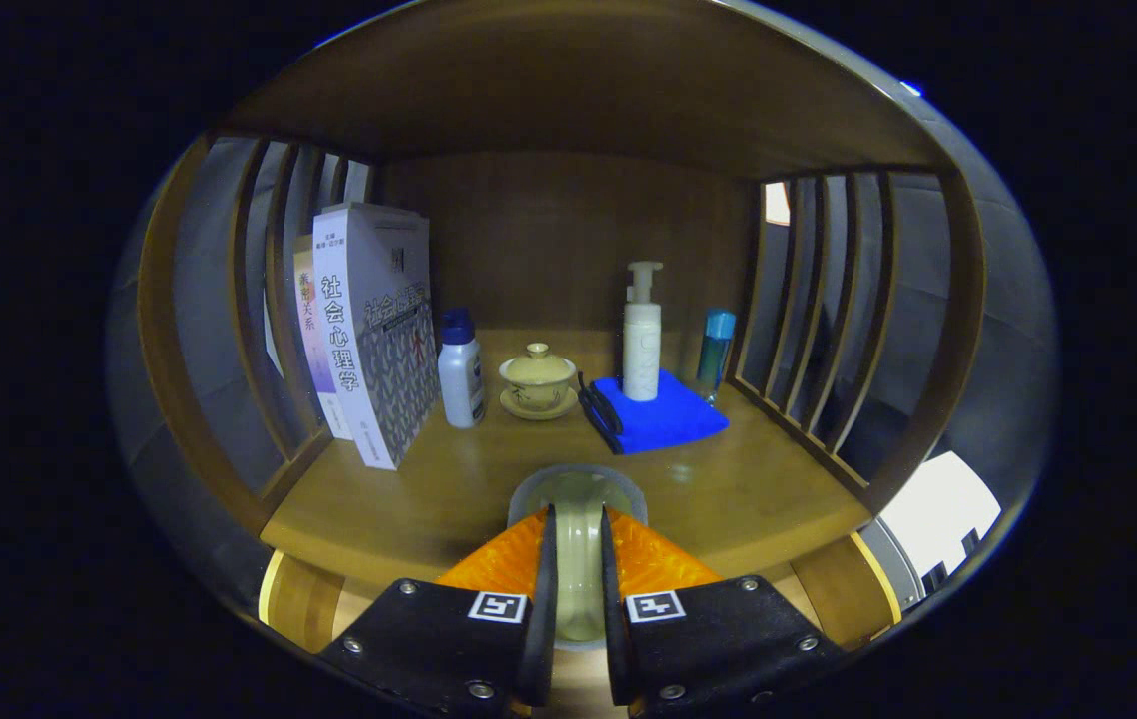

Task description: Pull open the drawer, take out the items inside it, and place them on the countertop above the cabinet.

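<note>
While held edge-on between fingers: pale round item [576, 539], gripper [576, 544] pinching it, long axis pointing ahead over countertop [728, 489], short of blue cloth [663, 419].

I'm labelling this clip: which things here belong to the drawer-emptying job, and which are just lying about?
Job: gripper, fingers shut on a pale dish; wooden countertop.
Lying about: books, white bottle, lidded tea bowl, pump bottle, blue cloth.

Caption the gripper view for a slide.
Claw shut on a pale dish at the shelf's front edge, books, bottles and cloth beyond.
</note>
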